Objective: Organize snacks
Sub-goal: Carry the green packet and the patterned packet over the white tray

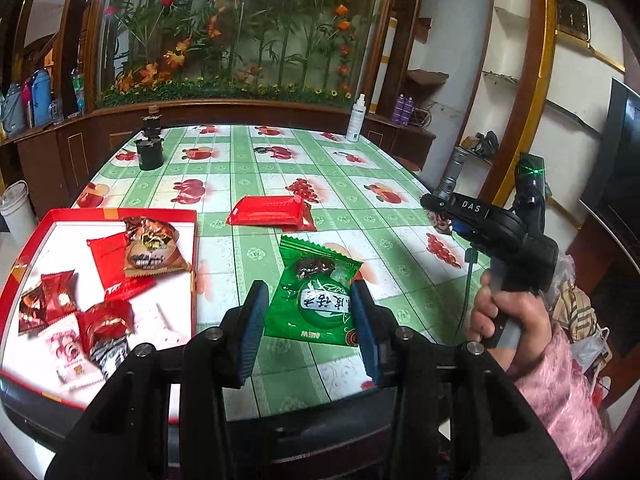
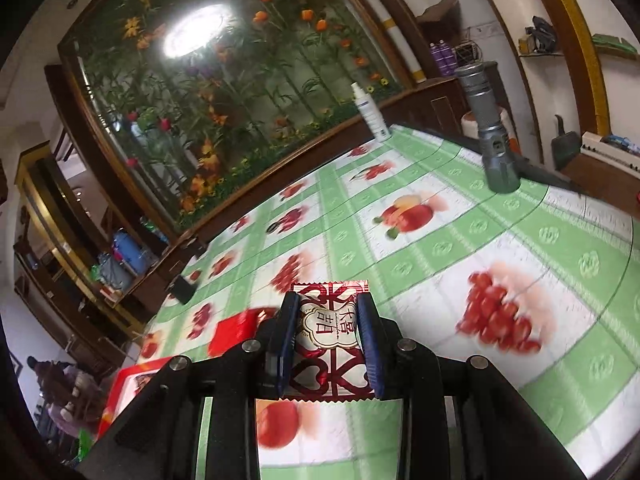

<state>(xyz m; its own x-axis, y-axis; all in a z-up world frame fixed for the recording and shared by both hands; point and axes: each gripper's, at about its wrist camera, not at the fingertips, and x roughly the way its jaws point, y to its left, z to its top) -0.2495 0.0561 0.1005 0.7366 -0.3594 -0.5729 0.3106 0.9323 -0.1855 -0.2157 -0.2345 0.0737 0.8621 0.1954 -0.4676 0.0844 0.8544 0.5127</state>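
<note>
Snacks, as we list them: assorted packets in the red tray (image 1: 24, 268) at left; green packet (image 1: 314, 292) on the table between our left gripper's (image 1: 308, 320) wide fingers; red-and-white packet (image 2: 328, 336) pinched in our right gripper (image 2: 329, 340).

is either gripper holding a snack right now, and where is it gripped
The right hand-held gripper clamps a red-and-white snack packet across its middle. The left hand-held gripper is open around a green packet.
</note>
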